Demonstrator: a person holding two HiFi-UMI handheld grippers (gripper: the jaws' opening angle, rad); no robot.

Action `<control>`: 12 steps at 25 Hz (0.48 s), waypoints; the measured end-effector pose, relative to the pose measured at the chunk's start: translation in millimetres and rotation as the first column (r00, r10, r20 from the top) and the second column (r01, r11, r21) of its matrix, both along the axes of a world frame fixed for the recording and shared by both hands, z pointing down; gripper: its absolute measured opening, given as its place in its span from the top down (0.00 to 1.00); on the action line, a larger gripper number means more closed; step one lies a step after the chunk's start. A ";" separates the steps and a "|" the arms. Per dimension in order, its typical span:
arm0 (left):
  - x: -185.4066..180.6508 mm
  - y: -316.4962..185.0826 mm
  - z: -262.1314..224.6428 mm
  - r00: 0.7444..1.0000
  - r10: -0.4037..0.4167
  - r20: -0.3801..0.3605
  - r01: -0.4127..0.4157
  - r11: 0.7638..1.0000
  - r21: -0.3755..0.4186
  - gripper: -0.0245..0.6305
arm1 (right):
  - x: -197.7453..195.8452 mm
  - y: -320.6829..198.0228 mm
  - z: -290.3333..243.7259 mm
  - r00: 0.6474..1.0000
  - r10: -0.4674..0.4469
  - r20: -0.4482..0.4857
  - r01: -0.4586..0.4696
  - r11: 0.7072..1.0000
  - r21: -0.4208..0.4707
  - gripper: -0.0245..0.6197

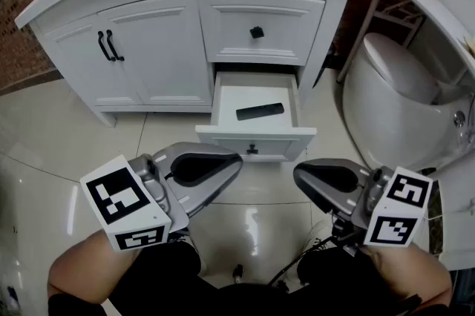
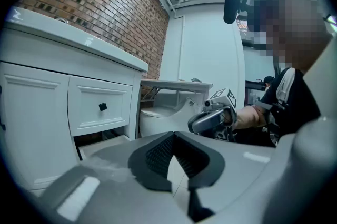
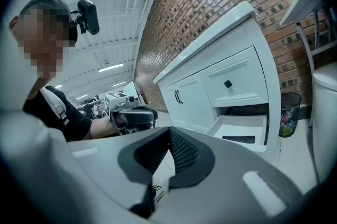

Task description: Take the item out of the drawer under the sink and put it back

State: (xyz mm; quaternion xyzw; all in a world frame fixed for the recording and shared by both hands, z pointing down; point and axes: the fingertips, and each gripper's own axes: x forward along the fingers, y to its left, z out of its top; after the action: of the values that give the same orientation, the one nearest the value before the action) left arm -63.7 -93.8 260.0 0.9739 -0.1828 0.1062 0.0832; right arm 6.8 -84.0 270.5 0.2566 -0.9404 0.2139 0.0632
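Note:
The lower drawer of the white sink cabinet stands pulled out. A flat black item lies inside it, also seen in the right gripper view. Both grippers hover low in front of the drawer, over my lap, tips turned toward each other. My left gripper is shut and holds nothing. My right gripper is likewise shut and empty. Each one shows in the other's view: the right gripper and the left gripper. Neither touches the drawer or the item.
Above the open drawer is a shut drawer with a black knob; to its left are two cabinet doors with black handles. A white toilet stands close on the right. A dark waste bin sits beside the cabinet.

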 end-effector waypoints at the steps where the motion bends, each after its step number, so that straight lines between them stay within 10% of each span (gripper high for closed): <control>1: -0.1 0.0 0.0 1.000 0.000 0.000 0.000 1.000 -0.001 0.95 | -0.1 -0.1 -0.1 1.000 0.000 0.000 0.000 1.000 0.000 0.95; 12: -0.5 0.4 -0.5 1.000 0.002 0.001 -0.002 1.000 0.001 0.95 | -1.5 0.4 -0.1 1.000 -0.006 -0.002 0.006 1.000 0.002 0.95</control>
State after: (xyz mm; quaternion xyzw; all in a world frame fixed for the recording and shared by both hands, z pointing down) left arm -64.2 -93.4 259.5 0.9740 -0.1819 0.1065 0.0827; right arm 5.2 -83.7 270.5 0.2543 -0.9412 0.2127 0.0647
